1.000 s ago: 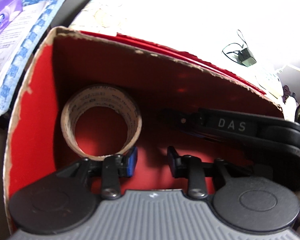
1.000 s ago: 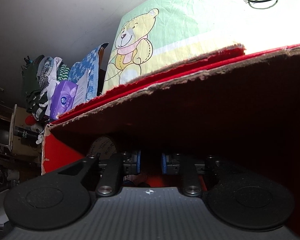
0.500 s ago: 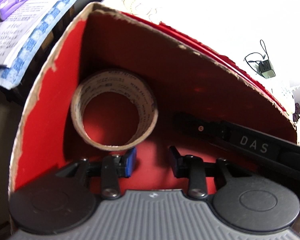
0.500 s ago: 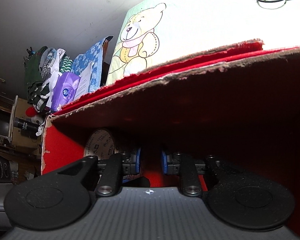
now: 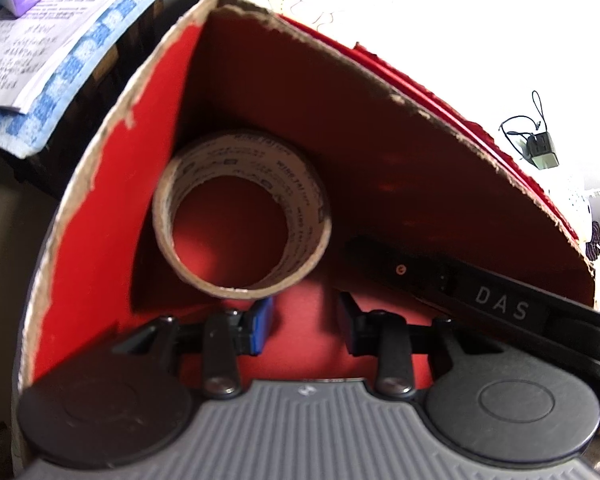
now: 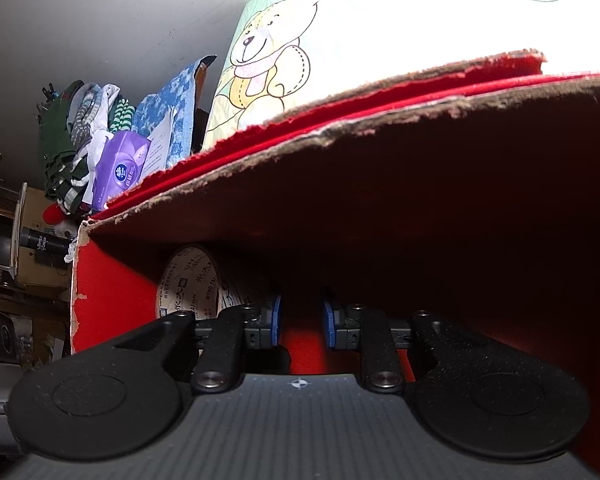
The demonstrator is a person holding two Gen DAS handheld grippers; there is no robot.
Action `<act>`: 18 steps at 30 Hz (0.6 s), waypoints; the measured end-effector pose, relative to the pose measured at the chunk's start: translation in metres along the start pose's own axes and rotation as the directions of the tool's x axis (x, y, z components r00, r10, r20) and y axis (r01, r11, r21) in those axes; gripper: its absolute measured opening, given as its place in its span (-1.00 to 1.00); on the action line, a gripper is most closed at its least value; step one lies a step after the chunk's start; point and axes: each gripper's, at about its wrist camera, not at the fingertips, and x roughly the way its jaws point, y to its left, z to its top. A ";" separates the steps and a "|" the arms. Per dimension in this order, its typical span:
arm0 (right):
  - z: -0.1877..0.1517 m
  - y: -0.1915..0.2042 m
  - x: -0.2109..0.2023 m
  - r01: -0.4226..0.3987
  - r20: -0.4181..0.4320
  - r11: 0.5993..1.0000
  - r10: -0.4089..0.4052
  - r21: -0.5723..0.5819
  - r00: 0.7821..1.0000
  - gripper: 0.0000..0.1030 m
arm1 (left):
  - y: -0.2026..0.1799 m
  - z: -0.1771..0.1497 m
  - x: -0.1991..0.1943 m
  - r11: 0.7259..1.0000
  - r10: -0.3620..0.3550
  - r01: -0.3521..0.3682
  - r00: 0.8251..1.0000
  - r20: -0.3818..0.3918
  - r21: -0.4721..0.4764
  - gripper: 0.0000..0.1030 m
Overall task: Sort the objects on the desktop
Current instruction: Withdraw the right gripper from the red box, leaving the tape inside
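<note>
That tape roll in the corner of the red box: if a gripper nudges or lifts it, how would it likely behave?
The tape roll is a stiff ring with a printed cardboard core, so it should keep its shape under a pinch. Its wound layer looks thin, so it is probably light. It seems to lean into the red box corner, so a nudge might tip or roll it.

Box: on the cloth, both grippers reaching in.
Tape: in the box's far-left corner, near both walls.
Left gripper: just before the tape.
Right gripper: right of the tape.
Tissues: left, beyond the box.
Charger: right, behind the box.
</note>
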 end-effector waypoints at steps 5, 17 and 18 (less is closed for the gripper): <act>0.000 -0.001 0.000 0.004 -0.006 1.000 -0.004 0.004 1.000 -0.54 | 0.000 0.002 0.000 1.000 -0.004 0.004 1.000 0.001 -0.003 -0.31; 0.000 -0.006 -0.005 0.008 0.001 1.000 -0.008 0.006 1.000 -0.48 | -0.008 0.009 0.004 0.999 -0.038 0.038 0.999 -0.008 0.000 -0.14; 0.000 -0.007 -0.006 0.008 0.002 1.000 -0.008 0.007 1.000 -0.48 | -0.009 0.010 0.004 0.999 -0.039 0.039 0.999 -0.010 -0.001 -0.12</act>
